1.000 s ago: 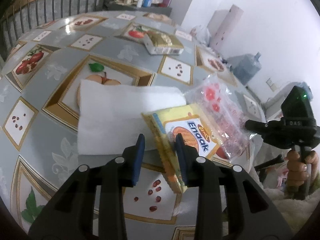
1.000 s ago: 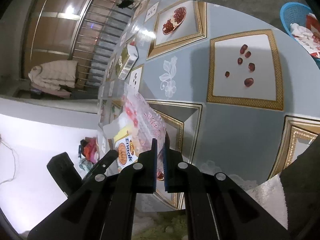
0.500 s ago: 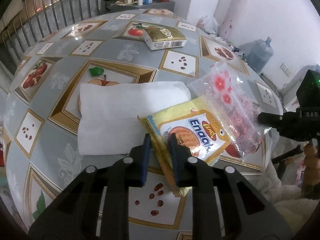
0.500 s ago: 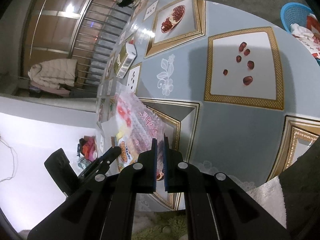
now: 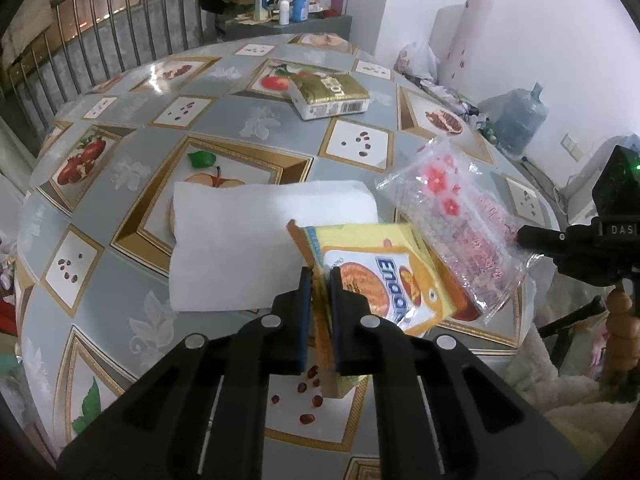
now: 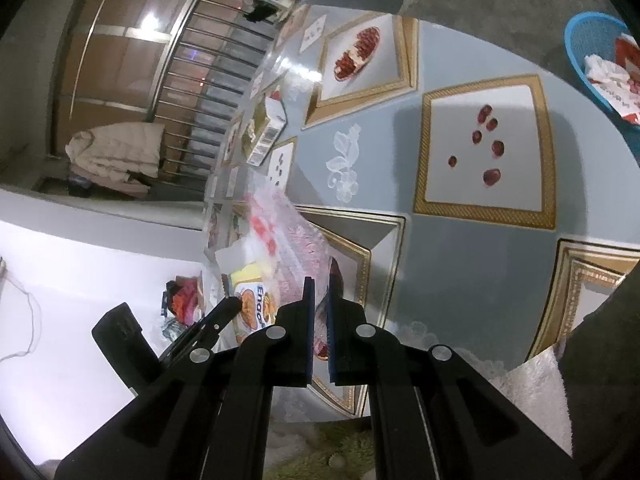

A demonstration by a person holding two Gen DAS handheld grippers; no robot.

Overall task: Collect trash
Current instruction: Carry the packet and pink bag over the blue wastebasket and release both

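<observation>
Now the left gripper [image 5: 320, 276] is closing its jaws on the near edge of the yellow snack wrapper [image 5: 384, 276], foil edge pinched between the 2 blue pads, wrapper partly off the table [image 5: 256, 120] and overlapping the white tissue [image 5: 256, 232]. Right gripper [image 6: 319, 286] has its jaws nearly together; the clear pink-flowered bag [image 5: 456, 224] lies in line with the pads, but I cannot tell if a corner is actually pinched. Blue basket [image 6: 592, 36] with trash in it sits past the far table edge in the right wrist view, likely the drop spot. To do this step well: finish the squeeze before lifting, grip deep enough that the slick foil doesn't slip, lift straight up so the tissue and bag aren't dragged. Gold carton [image 5: 328, 94] lies well apart, untouched.
</observation>
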